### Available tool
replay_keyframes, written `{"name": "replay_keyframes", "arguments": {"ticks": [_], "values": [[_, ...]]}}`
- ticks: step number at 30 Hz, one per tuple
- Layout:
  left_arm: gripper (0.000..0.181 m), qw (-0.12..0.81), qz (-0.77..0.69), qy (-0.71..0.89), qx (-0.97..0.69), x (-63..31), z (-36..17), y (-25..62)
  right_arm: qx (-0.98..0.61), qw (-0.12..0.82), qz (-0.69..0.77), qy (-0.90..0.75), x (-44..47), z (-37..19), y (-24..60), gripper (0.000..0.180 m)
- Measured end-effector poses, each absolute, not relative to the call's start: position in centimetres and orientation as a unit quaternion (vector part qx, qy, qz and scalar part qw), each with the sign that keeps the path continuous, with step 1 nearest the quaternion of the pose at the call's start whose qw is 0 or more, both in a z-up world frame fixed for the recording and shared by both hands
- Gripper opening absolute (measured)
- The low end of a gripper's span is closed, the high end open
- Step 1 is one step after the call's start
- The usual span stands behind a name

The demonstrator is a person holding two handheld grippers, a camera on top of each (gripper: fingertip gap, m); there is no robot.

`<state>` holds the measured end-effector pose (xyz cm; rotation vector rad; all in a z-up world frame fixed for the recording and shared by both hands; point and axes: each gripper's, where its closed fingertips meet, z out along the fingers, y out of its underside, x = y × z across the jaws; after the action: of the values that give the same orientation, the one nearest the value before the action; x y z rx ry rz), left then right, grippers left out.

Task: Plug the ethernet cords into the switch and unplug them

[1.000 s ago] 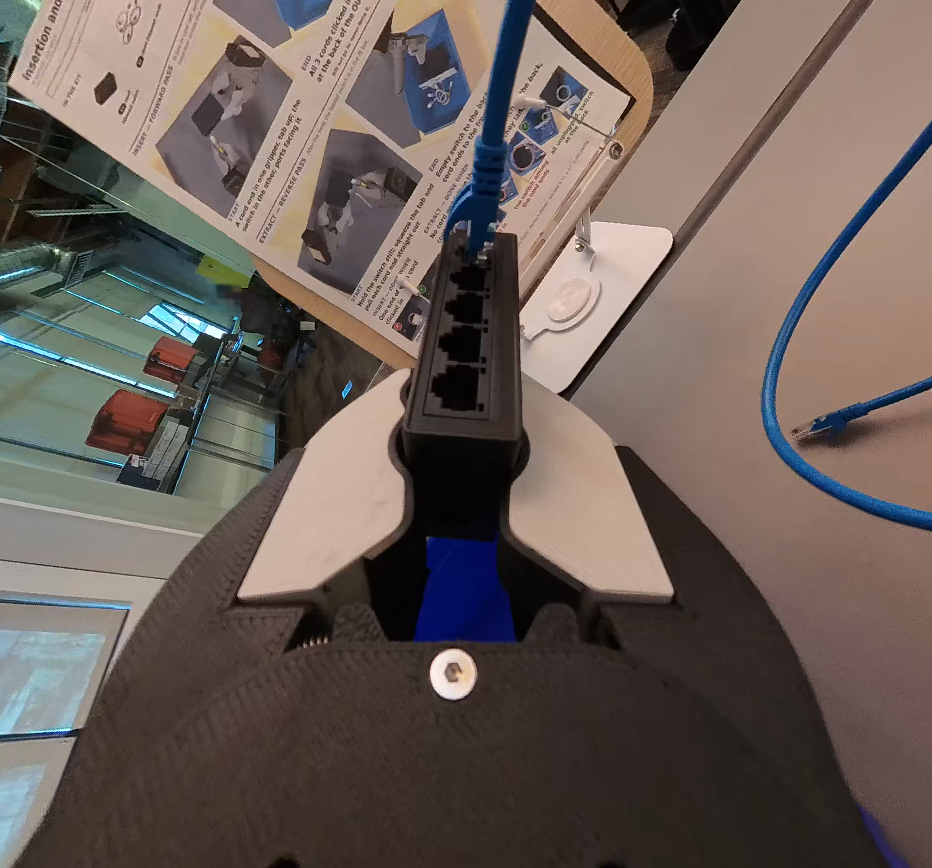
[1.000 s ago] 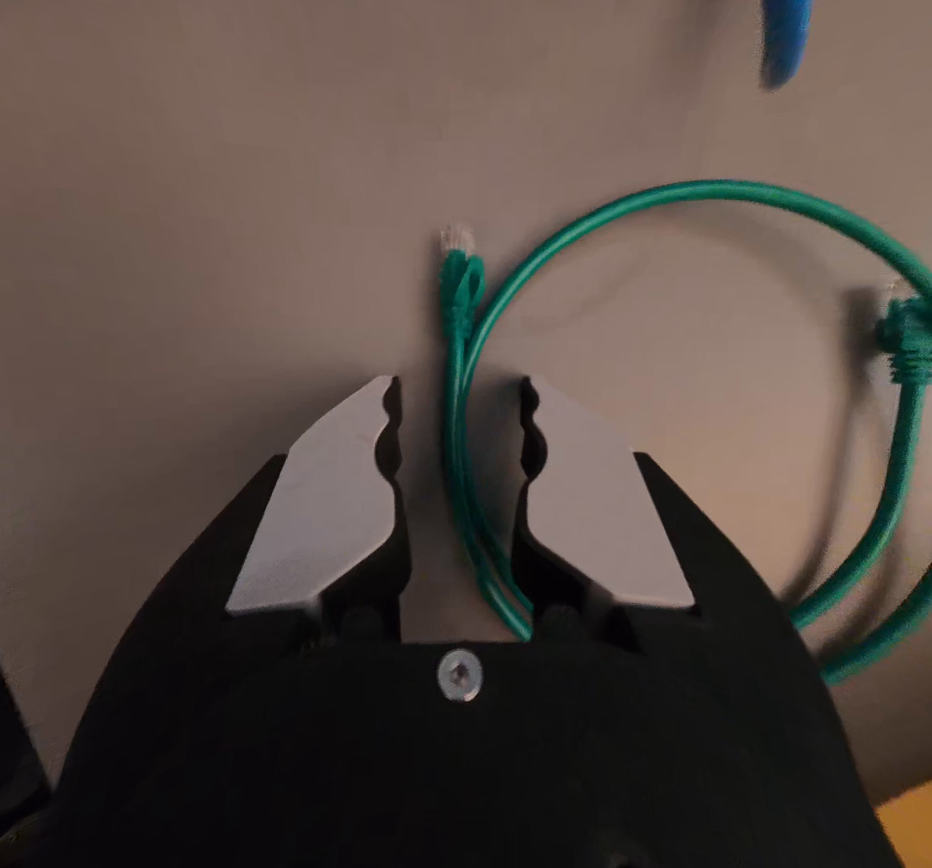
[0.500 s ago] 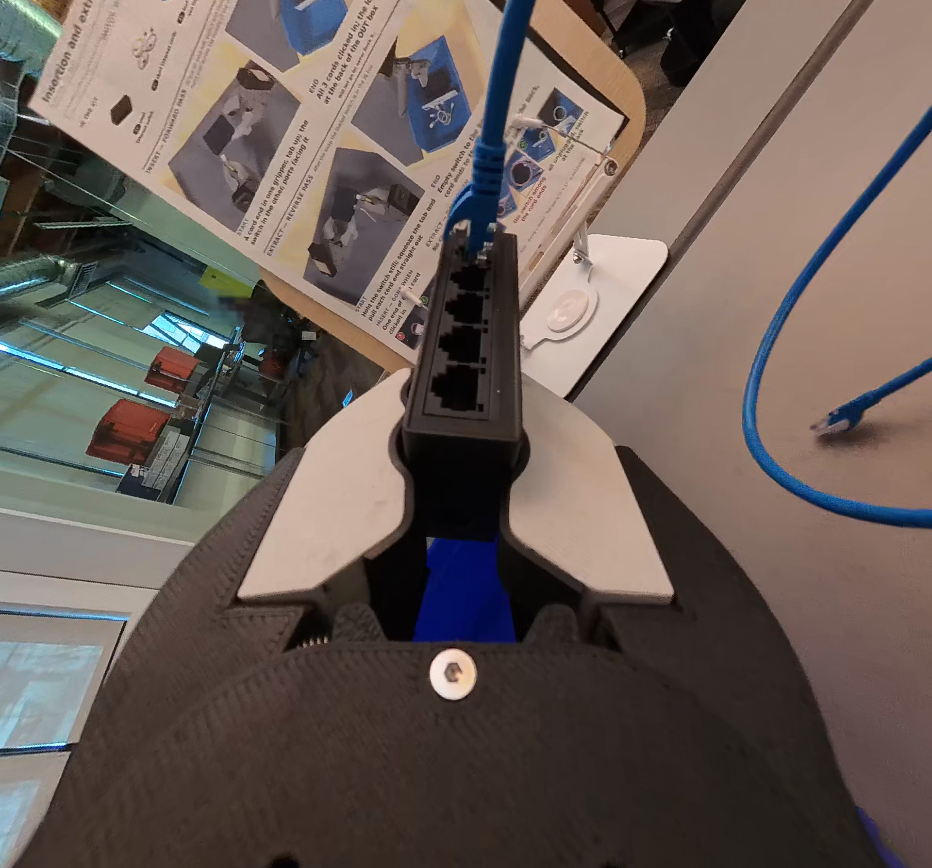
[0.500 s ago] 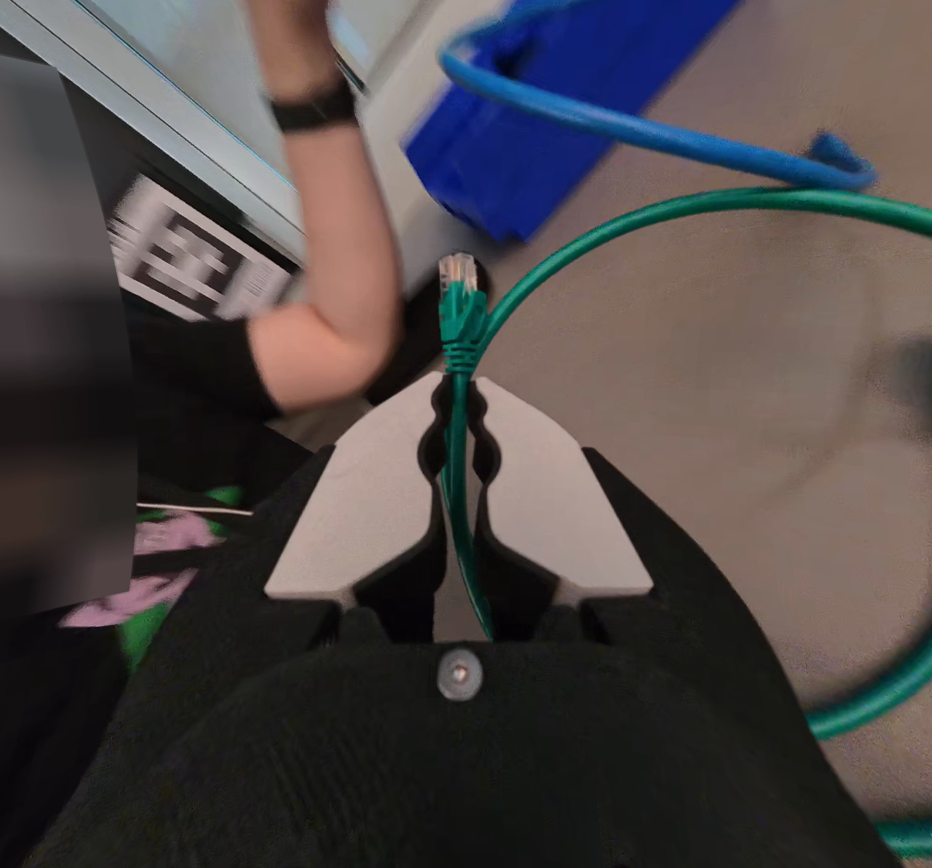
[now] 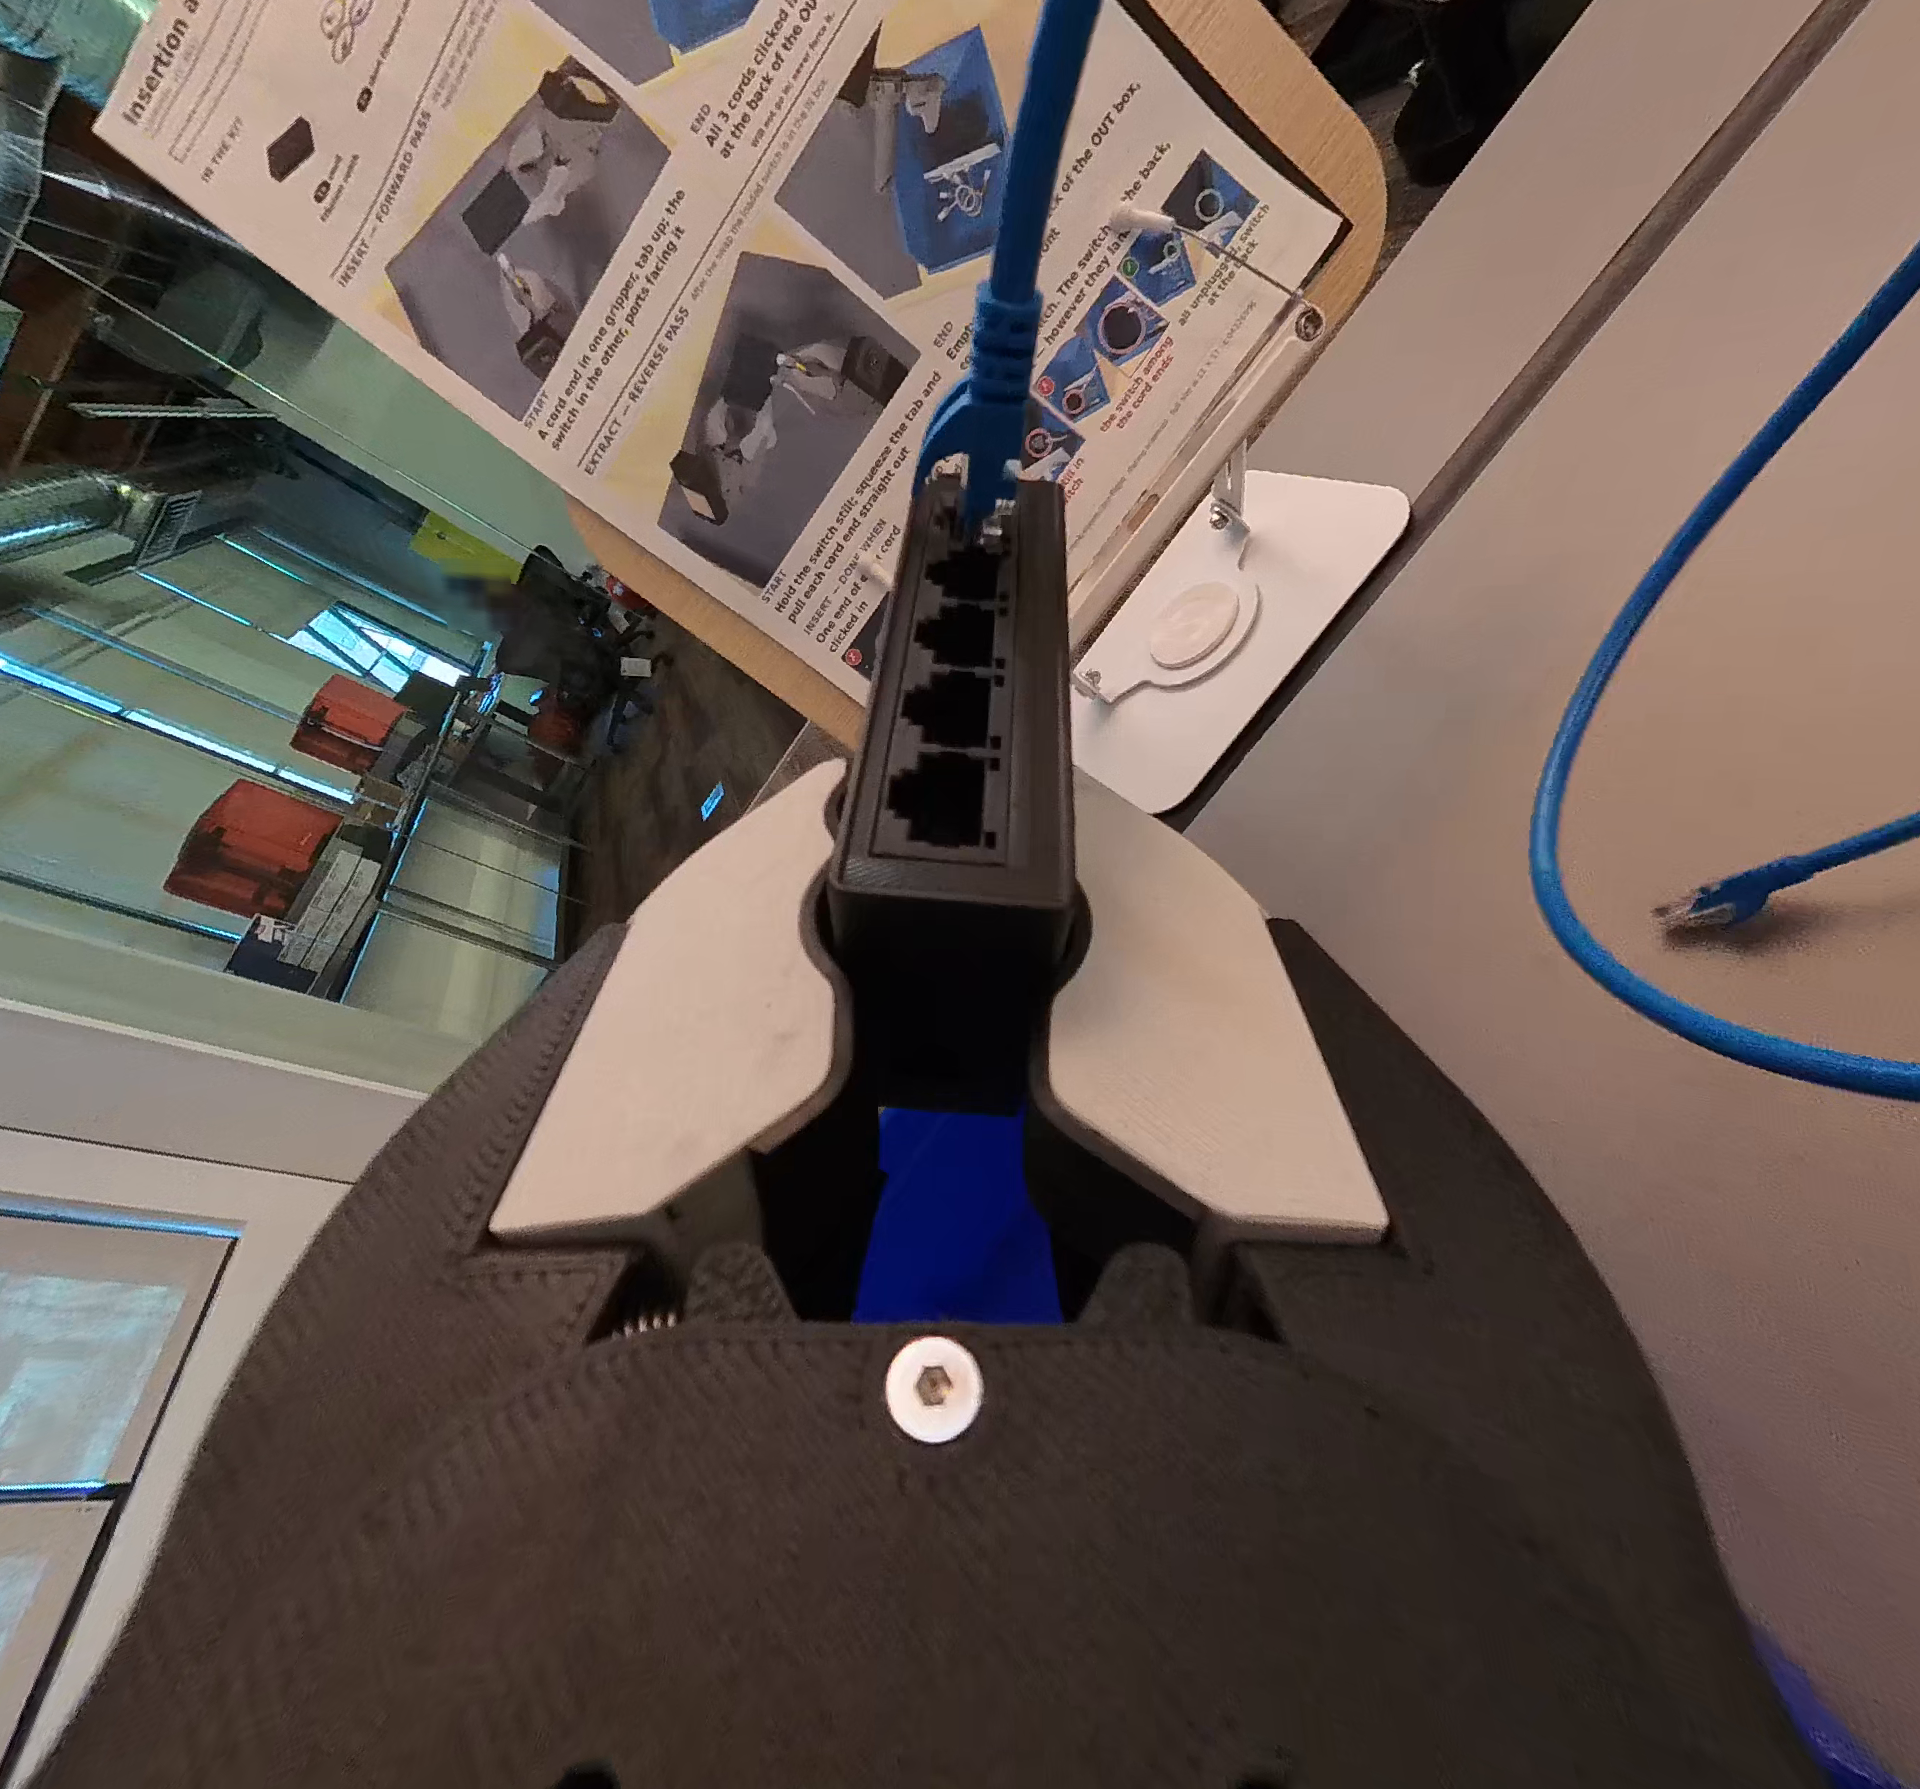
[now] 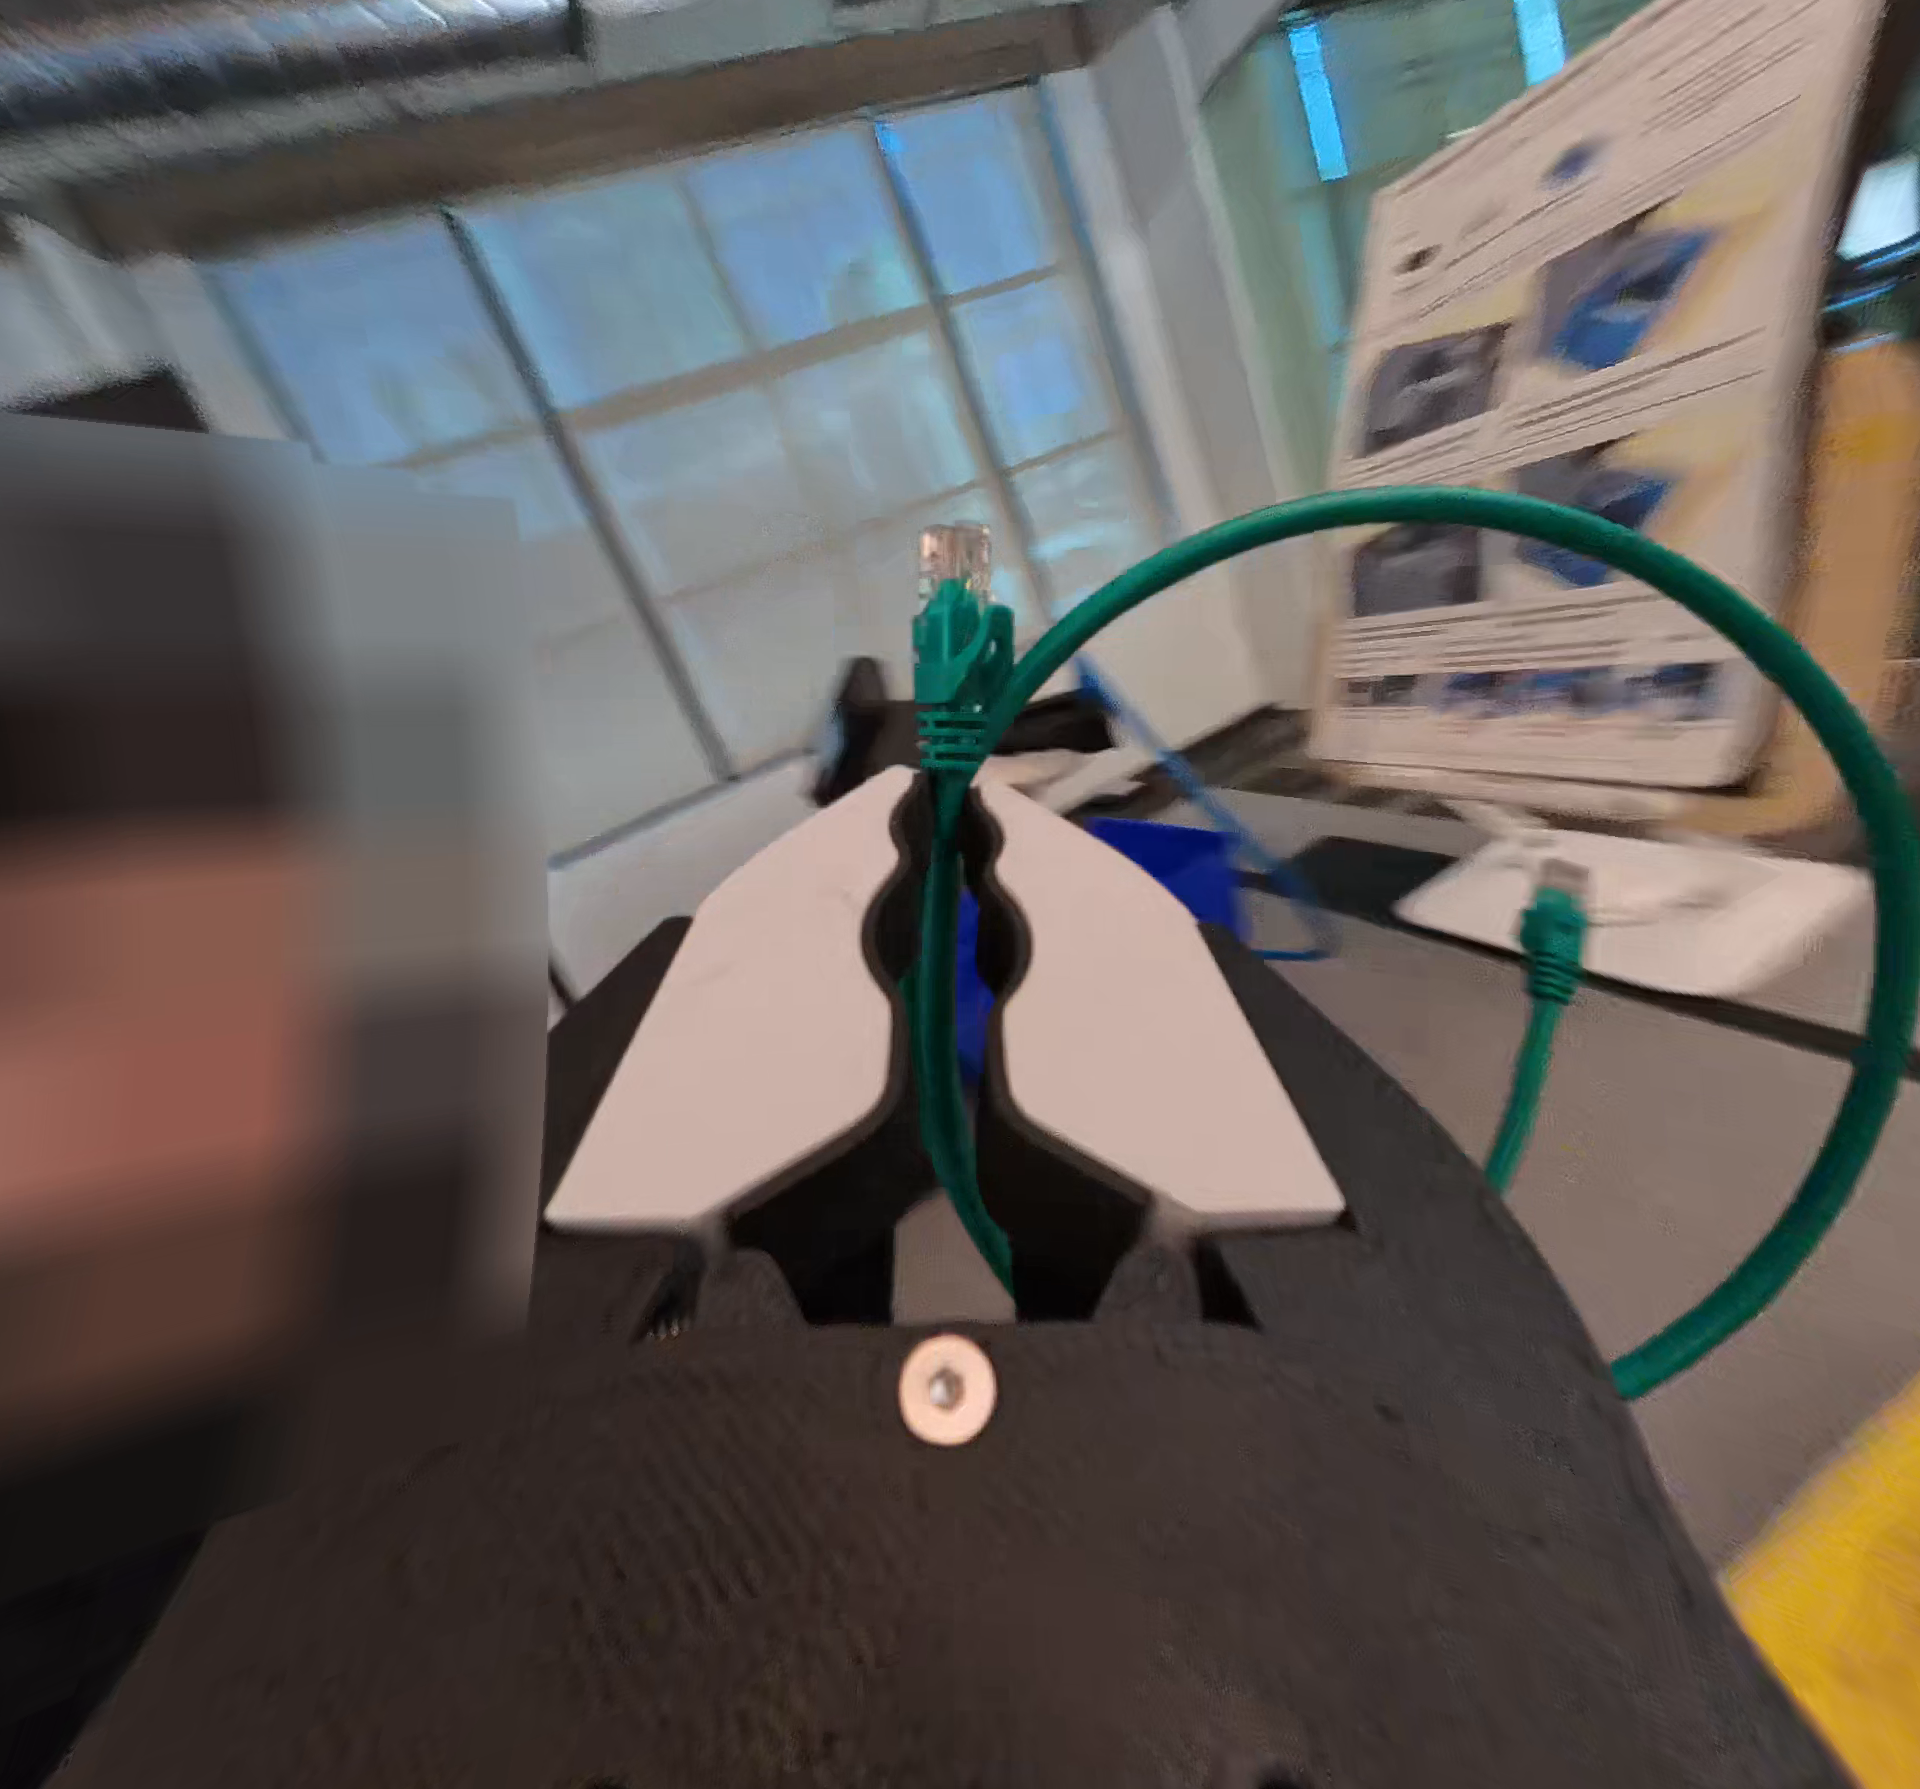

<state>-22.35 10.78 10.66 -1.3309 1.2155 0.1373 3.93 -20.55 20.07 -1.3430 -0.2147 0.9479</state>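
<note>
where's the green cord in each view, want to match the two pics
Left wrist view: the green cord is not in it; only the blue cord, plugged into the far port of the switch, shows.
Right wrist view: the green cord runs up the middle, clamped in the right tool, its plug above the tips and its loop arcing right.
Shared landmark: the instruction sheet on its stand.

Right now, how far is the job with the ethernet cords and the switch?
Done: one blue cord sits plugged in the farthest port of the black switch, which the left gripper clamps. In hand: the right gripper is shut on the green cord, its plug pointing forward, not yet at the switch. Left: four ports look empty, and all unplugging.
</note>
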Motion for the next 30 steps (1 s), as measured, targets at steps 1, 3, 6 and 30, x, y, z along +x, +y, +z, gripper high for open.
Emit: {"name": "replay_keyframes", "arguments": {"ticks": [1, 3, 6, 30], "values": [[0.03, 0.618, 0.061, 0.53, -0.577, -22.2, 10.6, 10.7, -0.62, 0.682, 0.376, -0.097, 5.5, 19.9, -20.2, 0.007], [0.03, 0.616, 0.062, 0.535, -0.575, -21.9, 10.5, 10.5, -0.676, 0.675, 0.286, -0.08, 9.0, 18.2, -19.0, 0.006], [0.03, 0.612, 0.066, 0.542, -0.572, -21.4, 10.3, 10.3, -0.741, 0.633, 0.22, -0.047, 13.4, 13.3, -17.2, 0.007], [0.03, 0.668, 0.049, 0.612, -0.421, -16.9, 11.2, 5.5, -0.668, 0.656, -0.18, -0.303, 4.3, 11.5, -11.9, 0.048]]}}
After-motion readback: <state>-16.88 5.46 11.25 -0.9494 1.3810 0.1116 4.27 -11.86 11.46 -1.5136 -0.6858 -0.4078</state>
